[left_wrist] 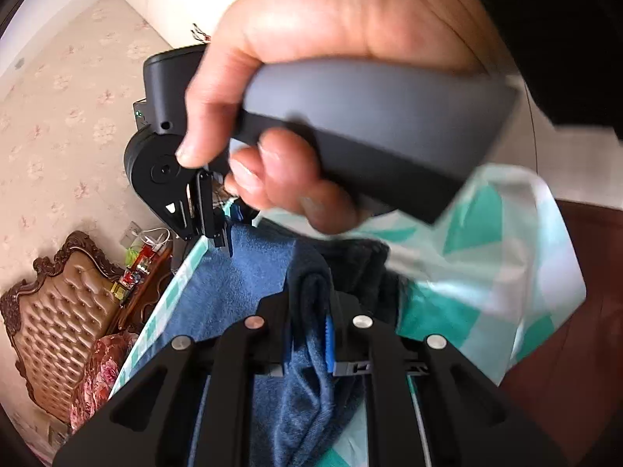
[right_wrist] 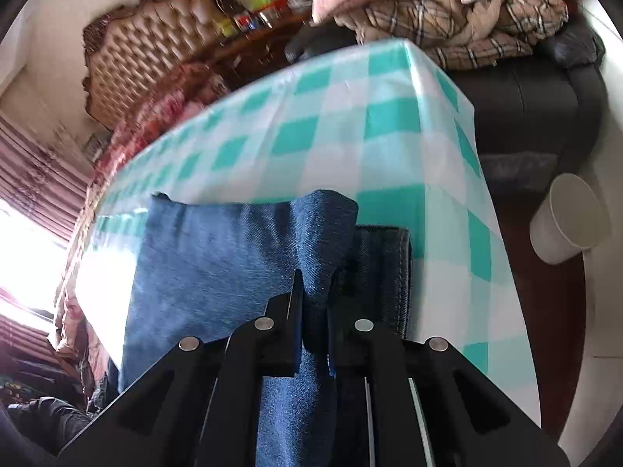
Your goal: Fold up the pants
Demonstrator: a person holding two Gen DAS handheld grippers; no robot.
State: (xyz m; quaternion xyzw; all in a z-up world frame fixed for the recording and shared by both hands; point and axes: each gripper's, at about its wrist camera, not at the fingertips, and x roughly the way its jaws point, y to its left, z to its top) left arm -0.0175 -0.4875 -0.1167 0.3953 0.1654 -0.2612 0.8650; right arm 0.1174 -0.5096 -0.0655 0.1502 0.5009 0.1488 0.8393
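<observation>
No text, label, brand, number or sign can be read in either view. Small coloured packages [right_wrist: 253, 19] are seen on the shelf by the headboard, but whatever is printed on them is too small and blurred to be made out.

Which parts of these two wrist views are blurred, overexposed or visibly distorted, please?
Left wrist view: the hand is motion-blurred, the checked tablecloth smeared; fisheye bends the walls. Right wrist view: window glare blows out the left edge; the pants stay fairly sharp, the table edge bows.
</observation>
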